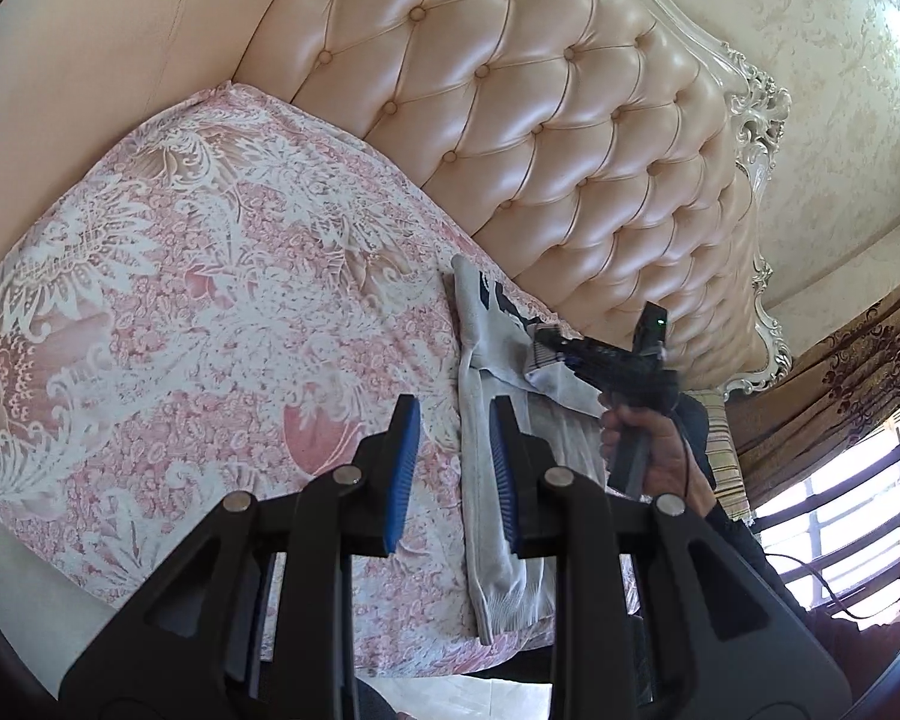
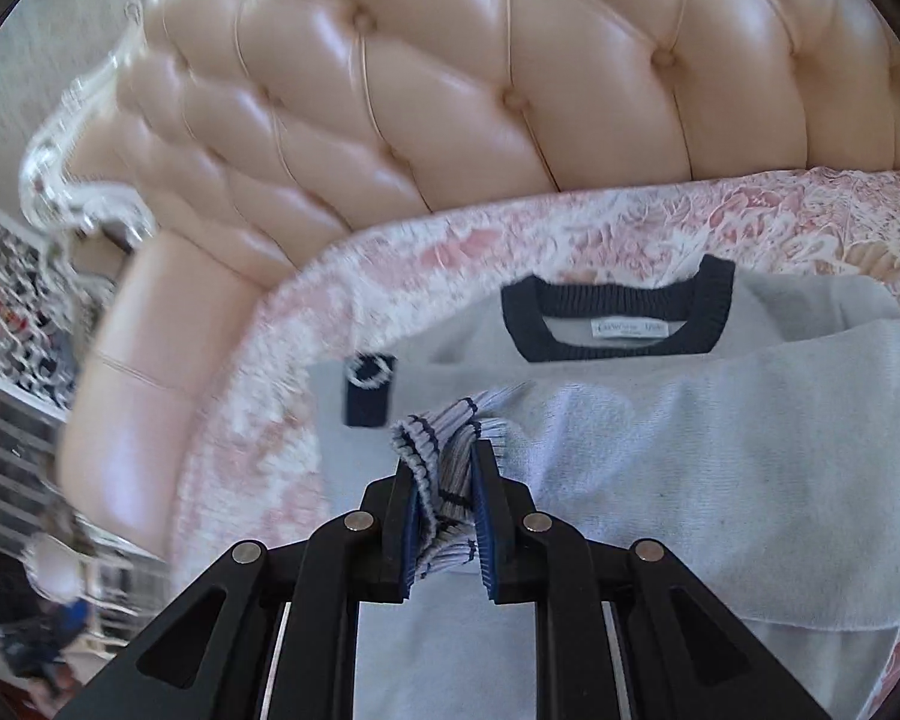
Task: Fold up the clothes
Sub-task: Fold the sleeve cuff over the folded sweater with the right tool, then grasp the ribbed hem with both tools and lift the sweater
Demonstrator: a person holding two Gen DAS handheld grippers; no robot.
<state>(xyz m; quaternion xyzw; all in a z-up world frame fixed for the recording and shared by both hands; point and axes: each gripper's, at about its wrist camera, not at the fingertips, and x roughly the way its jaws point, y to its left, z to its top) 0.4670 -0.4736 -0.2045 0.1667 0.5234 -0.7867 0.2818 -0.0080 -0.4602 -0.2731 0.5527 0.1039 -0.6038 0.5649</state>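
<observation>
Nearest in the right wrist view, the right gripper (image 2: 447,516) has its fingers pinching the ribbed, navy-striped cuff (image 2: 435,468) of a pale grey sweater (image 2: 660,456); the bunched rib fills the narrow gap between the blue pads. The sleeve attached to that cuff lies folded across the sweater's chest. Beyond it sits the navy collar (image 2: 615,312) with a white label inside, and to the left a small navy patch (image 2: 369,390) on the shoulder. The sweater lies flat on the bed, on a pink and white floral bedspread (image 2: 258,408), close to the head end.

In the left wrist view, the left gripper (image 1: 453,468) hangs over the bedspread with its fingers spread and nothing between them; the right-hand finger sits just in front of the sweater's near edge (image 1: 486,480), and whether it touches the cloth cannot be told. Past it, a hand (image 1: 648,438) grips the handle of the right gripper, which crosses over the sweater and hides part of it.

Behind the bed rises a tufted cream headboard (image 1: 570,138) with a carved white frame (image 1: 756,120), directly behind the sweater's collar end. Farther off are patterned cream wallpaper (image 1: 840,90), a brown patterned curtain (image 1: 852,384) and a barred window (image 1: 840,510).
</observation>
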